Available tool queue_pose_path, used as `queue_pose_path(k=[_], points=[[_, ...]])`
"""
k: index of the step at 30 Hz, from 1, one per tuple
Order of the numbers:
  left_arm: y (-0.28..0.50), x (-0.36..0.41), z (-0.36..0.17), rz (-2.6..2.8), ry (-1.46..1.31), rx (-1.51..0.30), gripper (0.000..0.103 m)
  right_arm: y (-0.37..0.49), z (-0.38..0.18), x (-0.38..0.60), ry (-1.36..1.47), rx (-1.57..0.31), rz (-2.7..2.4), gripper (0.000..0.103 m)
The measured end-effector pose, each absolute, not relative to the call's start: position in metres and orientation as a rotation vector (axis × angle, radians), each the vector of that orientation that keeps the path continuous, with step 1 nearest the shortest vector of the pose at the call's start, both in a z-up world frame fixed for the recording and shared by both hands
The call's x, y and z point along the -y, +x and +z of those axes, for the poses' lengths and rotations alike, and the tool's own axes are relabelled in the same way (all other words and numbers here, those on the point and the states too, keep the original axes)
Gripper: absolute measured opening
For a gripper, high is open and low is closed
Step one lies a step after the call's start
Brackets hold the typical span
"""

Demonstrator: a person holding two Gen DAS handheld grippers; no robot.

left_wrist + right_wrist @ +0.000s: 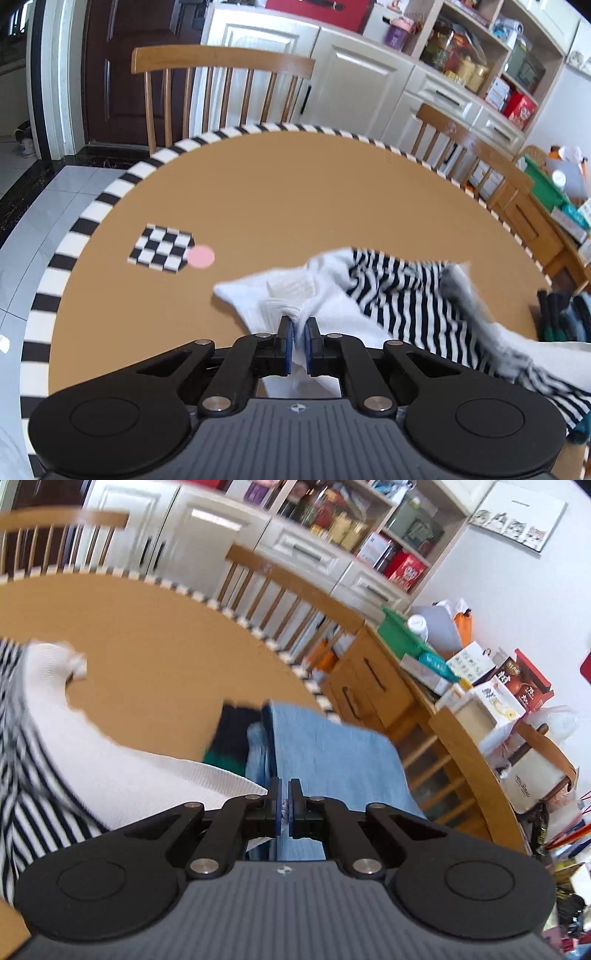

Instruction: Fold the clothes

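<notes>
The left gripper [299, 322] was clamped on the white edge of the striped garment [402, 295] near the tabletop's [295, 192] near edge. The right gripper [284, 786] was clamped on thin fabric too.

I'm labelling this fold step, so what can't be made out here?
- Striped garment: smeared by motion in both views, shape unclear.
- Left gripper: its own fingers hide how much white cloth is pinched.
- Right gripper: only a fabric sliver shows.
- Dark clothes: half hidden behind folded denim.
</notes>
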State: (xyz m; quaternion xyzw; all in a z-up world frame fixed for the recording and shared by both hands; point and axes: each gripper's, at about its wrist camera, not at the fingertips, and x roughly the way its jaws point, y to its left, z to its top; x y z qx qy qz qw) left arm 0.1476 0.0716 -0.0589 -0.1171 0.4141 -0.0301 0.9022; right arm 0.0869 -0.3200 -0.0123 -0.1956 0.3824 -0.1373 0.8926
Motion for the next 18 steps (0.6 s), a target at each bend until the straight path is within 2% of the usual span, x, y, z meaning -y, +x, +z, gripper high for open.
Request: queue_pose_path(k=[5, 11, 13, 14, 16, 18], points=[[0.137, -0.075, -0.067, -0.058, -0.269, -0.900, 0.010, 0.075, -0.011, 0.318, -0.300, -0.838, -0.215, 0.003], [0.129, -0.080, -0.054, -0.089, -0.320, -0.901, 0.037, 0.071, 0.022, 0.314, 0.184, -0.788, 0.101, 0.003], [0.132, -0.071, -0.045, -0.129, -0.310, -0.887, 0.049, 0.071, 0.017, 0.291, 0.177, -0.827, 0.206, 0.003], [0.133, -0.064, -0.039, -0.150, -0.296, -0.877, 0.051, 0.069, 0.010, 0.283, 0.158, -0.853, 0.223, 0.003], [0.137, -0.049, -0.028, -0.196, -0.269, -0.855, 0.065, 0.066, -0.006, 0.265, 0.119, -0.905, 0.259, 0.004], [0.147, -0.028, -0.022, -0.255, -0.223, -0.828, 0.070, 0.063, -0.023, 0.254, 0.130, -0.970, 0.284, 0.004]])
